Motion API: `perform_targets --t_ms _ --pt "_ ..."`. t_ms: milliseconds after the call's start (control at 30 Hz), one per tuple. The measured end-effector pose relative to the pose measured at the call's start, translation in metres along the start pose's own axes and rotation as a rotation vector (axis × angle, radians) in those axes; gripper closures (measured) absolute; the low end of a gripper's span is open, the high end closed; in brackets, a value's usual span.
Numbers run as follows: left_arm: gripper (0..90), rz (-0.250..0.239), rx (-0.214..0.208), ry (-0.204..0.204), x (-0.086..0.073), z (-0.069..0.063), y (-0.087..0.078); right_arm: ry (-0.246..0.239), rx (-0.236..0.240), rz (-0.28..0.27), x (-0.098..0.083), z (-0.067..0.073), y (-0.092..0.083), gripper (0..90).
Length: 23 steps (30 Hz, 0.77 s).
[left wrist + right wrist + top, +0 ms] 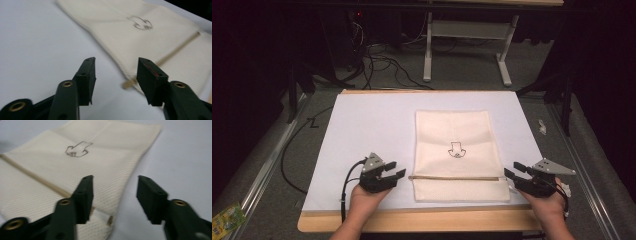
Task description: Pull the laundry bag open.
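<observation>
A cream mesh pouch [457,150] lies flat on the white mat [362,130], with a small dark outline drawing [457,151] at its middle and a tan zipper band [457,177] across its near part. My left gripper [393,170] is open just left of the zipper's left end. My right gripper [513,170] is open just right of the pouch's right edge. In the left gripper view the pouch [150,35] lies ahead and the zipper's end [128,84] sits between the jaws. The right gripper view has the pouch [75,170] under the left jaw, bare mat under the right.
The mat covers a wooden table whose front edge [422,221] is bare. Beyond the far edge are a white stand [467,35] and cables [382,60] on the floor. A black cable [344,185] trails from the left gripper. A green packet [226,218] lies at lower left.
</observation>
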<state>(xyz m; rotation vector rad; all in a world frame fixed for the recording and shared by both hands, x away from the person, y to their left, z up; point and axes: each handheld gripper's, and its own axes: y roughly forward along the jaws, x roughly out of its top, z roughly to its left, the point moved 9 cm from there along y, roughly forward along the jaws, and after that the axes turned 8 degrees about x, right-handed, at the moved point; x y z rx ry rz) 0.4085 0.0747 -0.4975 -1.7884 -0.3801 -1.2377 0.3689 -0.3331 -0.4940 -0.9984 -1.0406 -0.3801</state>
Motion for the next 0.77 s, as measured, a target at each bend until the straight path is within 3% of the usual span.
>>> perform_targets --t_ms 33,67,133,167,200,233,300,400,567,767 --pt "45.2 -0.013 0.047 0.011 0.002 0.013 -0.006 -0.001 -0.025 -0.015 0.002 -0.004 -0.002 38.4" --pt "39.8 -0.019 0.069 0.014 0.003 0.021 -0.011 -0.001 -0.059 -0.031 0.003 -0.011 -0.006 31.6" --pt "31.7 -0.049 0.158 0.036 0.006 0.044 -0.028 0.019 -0.112 -0.033 0.004 -0.023 -0.012 24.6" --pt "23.5 -0.069 0.256 0.060 0.006 0.065 -0.043 0.046 -0.143 -0.050 0.004 -0.035 -0.018 18.8" --pt "20.2 -0.069 0.256 0.060 0.006 0.065 -0.043 0.046 -0.143 -0.050 0.004 -0.035 -0.018 18.8" --pt "20.2 -0.074 0.296 0.053 0.004 0.074 -0.048 0.057 -0.153 -0.057 0.003 -0.039 -0.021 17.7" --pt "14.8 -0.065 0.336 0.010 -0.002 0.086 -0.051 0.072 -0.164 -0.061 0.001 -0.044 -0.022 15.5" --pt "13.5 -0.019 0.323 -0.026 -0.010 0.089 -0.043 0.059 -0.160 -0.043 0.000 -0.041 -0.017 15.5" --pt "13.0 0.029 0.286 0.015 -0.016 0.080 -0.033 -0.006 -0.151 -0.022 0.002 -0.027 -0.011 15.6" --pt "13.1 0.015 0.273 -0.010 -0.014 0.081 -0.035 0.001 -0.148 -0.019 0.000 -0.029 -0.011 15.5"
